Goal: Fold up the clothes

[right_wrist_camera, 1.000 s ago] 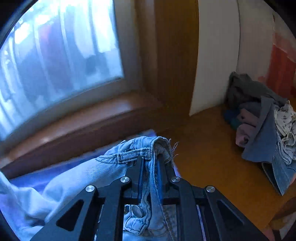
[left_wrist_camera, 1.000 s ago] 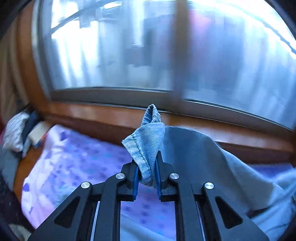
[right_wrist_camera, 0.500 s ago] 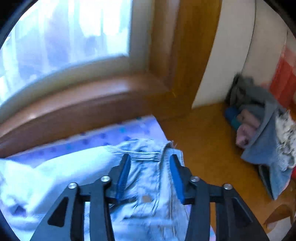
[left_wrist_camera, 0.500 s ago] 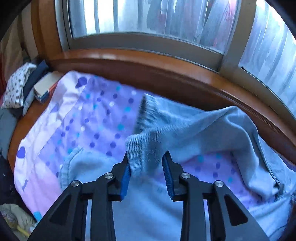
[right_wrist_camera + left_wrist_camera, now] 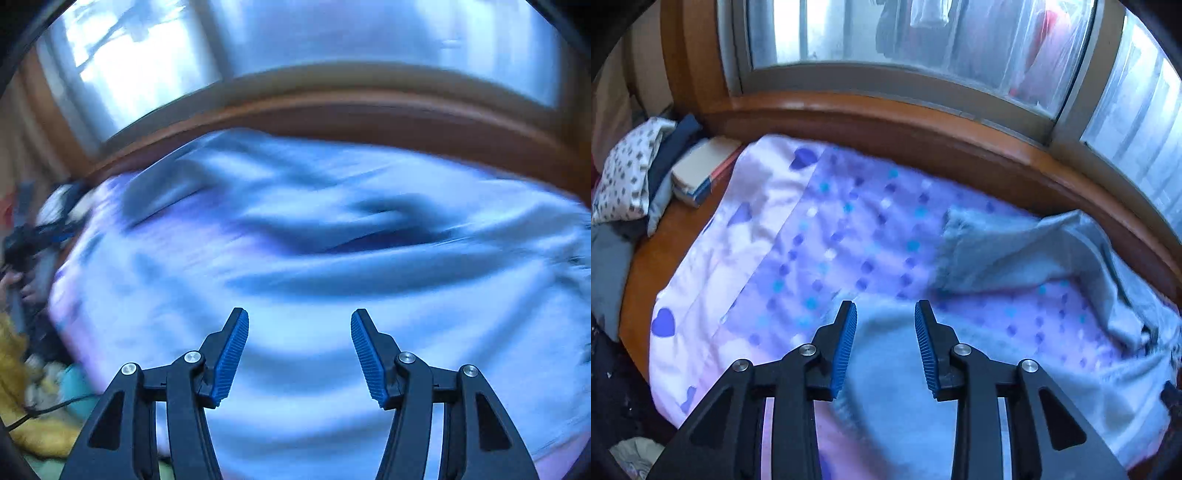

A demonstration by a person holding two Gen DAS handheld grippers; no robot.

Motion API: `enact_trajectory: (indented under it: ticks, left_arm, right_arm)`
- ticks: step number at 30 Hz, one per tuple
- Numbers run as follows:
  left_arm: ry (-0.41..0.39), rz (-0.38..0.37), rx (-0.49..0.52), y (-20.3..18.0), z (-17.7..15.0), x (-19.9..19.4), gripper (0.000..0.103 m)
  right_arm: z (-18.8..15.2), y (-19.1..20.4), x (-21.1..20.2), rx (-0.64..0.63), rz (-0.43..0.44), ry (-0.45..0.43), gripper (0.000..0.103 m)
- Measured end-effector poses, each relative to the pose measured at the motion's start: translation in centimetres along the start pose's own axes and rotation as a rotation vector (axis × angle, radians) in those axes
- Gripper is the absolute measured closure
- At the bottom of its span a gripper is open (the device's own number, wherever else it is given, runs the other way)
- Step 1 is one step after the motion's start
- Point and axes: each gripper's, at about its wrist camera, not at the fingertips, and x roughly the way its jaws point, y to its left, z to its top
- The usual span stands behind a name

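Closest to me, the left gripper (image 5: 885, 314) hangs over the bed with its blue pads parted and nothing pinched between them; pale denim lies below the gap but the pads are clear of it. The right gripper (image 5: 299, 321) is wider apart and its jaws are opening at this moment, also with no cloth caught in them, only the blurred light fabric spread beneath. The jeans (image 5: 1015, 258) lie loose on the dotted purple sheet (image 5: 812, 240), one leg running toward the window side and the other nearer the left gripper, with a strip of sheet showing between them, so the garment looks laid out but rumpled. I would judge the folding barely begun: the jeans are down on the bed and free of both grippers, no neat fold shows, and the legs are yet to be brought together and doubled over. From the right wrist view the blur is too heavy to read seams or edges. There is no basket or bin in sight; further off to the left, a small heap of clothes (image 5: 631, 173) and a book-like block (image 5: 701, 173) sit on the wooden ledge (image 5: 886, 122) beside the bed, and behind it stands the window (image 5: 886, 37).
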Motion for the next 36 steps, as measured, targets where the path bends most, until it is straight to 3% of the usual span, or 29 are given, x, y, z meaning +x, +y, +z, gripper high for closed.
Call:
enact_trajectory:
  ticks: [6, 9, 13, 19, 20, 21, 22, 23, 24, 27, 31, 34, 36]
  left_arm:
    - [0.095, -0.095, -0.059, 5.9, -2.6, 1.9, 0.07]
    - [0.125, -0.187, -0.042, 6.2, -4.2, 2.8, 0.07]
    - [0.137, -0.212, 0.028, 4.9, -5.3, 3.7, 0.07]
    - [0.116, -0.24, 0.037, 4.3, -5.4, 5.2, 0.072]
    - [0.116, -0.247, 0.034, 4.3, -5.4, 5.3, 0.076]
    - [0.116, -0.254, 0.034, 4.3, -5.3, 5.3, 0.091]
    - [0.122, -0.259, 0.033, 4.4, -5.1, 5.4, 0.099]
    - [0.123, -0.262, 0.028, 4.6, -5.1, 5.1, 0.099]
    - [0.12, -0.264, 0.02, 4.9, -5.0, 4.7, 0.099]
    - [0.083, -0.244, 0.019, 5.9, -4.7, 2.3, 0.1]
    - [0.017, -0.189, 0.039, 7.9, -4.0, -2.3, 0.1]
    - [0.043, -0.167, 0.051, 10.3, -4.2, -3.5, 0.099]
    - [0.069, -0.12, 0.098, 10.6, -4.9, -2.5, 0.097]
  right_arm:
    - [-3.1, 13.5, 3.5, -0.239, 0.112, 0.071, 0.045]
    - [-4.0, 17.9, 5.8, -0.333, 0.138, 0.099, 0.045]
    - [-4.7, 21.8, 7.8, -0.426, 0.124, 0.117, 0.045]
    - [-5.1, 24.4, 11.0, -0.5, 0.05, 0.131, 0.046]
    - [-5.1, 24.4, 11.3, -0.493, 0.037, 0.128, 0.046]
    - [-5.1, 24.4, 11.5, -0.486, 0.023, 0.122, 0.05]
    - [-5.0, 24.4, 11.5, -0.479, 0.01, 0.114, 0.057]
    - [-4.8, 24.3, 11.4, -0.466, 0.006, 0.11, 0.081]
    - [-4.4, 24.2, 11.1, -0.449, 0.009, 0.111, 0.096]
    - [-3.3, 23.9, 9.7, -0.394, 0.037, 0.108, 0.098]
    - [-2.6, 25.2, 4.9, -0.436, 0.171, 0.087, 0.098]
    - [-3.4, 26.8, 4.5, -0.499, 0.214, 0.122, 0.098]
    - [-4.4, 27.5, 6.5, -0.525, 0.196, 0.166, 0.098]
